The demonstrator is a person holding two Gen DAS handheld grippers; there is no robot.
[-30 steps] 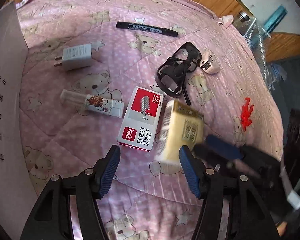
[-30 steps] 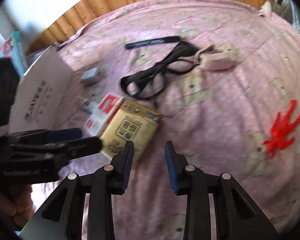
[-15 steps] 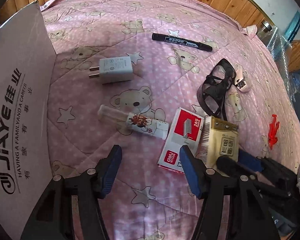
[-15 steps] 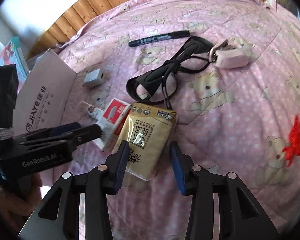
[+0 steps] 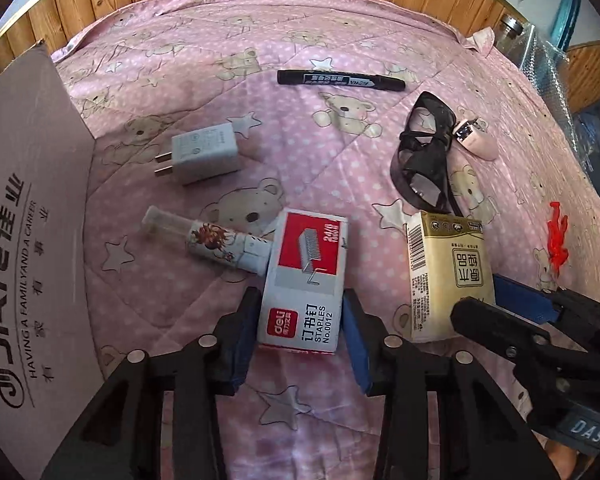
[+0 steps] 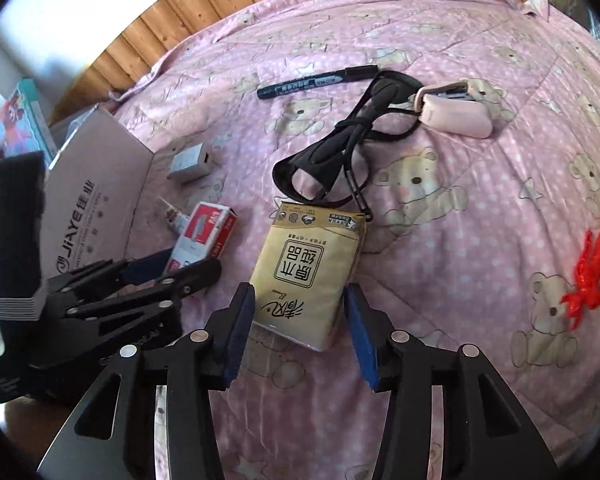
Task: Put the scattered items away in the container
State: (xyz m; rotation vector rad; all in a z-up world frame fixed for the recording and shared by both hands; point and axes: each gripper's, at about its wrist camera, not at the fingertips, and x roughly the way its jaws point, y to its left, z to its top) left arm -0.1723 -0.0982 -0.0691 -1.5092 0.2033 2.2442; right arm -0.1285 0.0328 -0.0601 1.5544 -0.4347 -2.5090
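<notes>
- My left gripper (image 5: 300, 322) straddles the near end of the staples box (image 5: 306, 276), blue pads hard against both long sides. It reads as clamped on the box, though the box lies flat on the pink quilt (image 5: 260, 92), not lifted.
- I take it by the short width because the jaws span that comfortably; the long axis runs away from me.
- The box's far corner touches a small printed tube (image 5: 216, 242). Lifting straight up should leave the tube where it is.
- My right gripper (image 6: 300, 326) brackets the tissue pack (image 6: 310, 276), one pad near each side. A sliver of quilt shows on both sides, so the jaws stand moderately wide, gripping nothing yet.
- The pack is soft; I judge it will squash before it holds firm, so the squeeze should come low and square.
- Glasses (image 6: 340, 152) lie just beyond the pack, one temple tip touching its top edge. Risk of dragging them along.
- The cardboard container (image 5: 28, 216) stands at my left, wall close to the left gripper, a short carry for the staples.
- Still scattered: charger (image 5: 204, 152), marker (image 5: 340, 79), pink stapler (image 6: 456, 110), red toy figure (image 6: 592, 268). Early in the job, by my estimate.
</notes>
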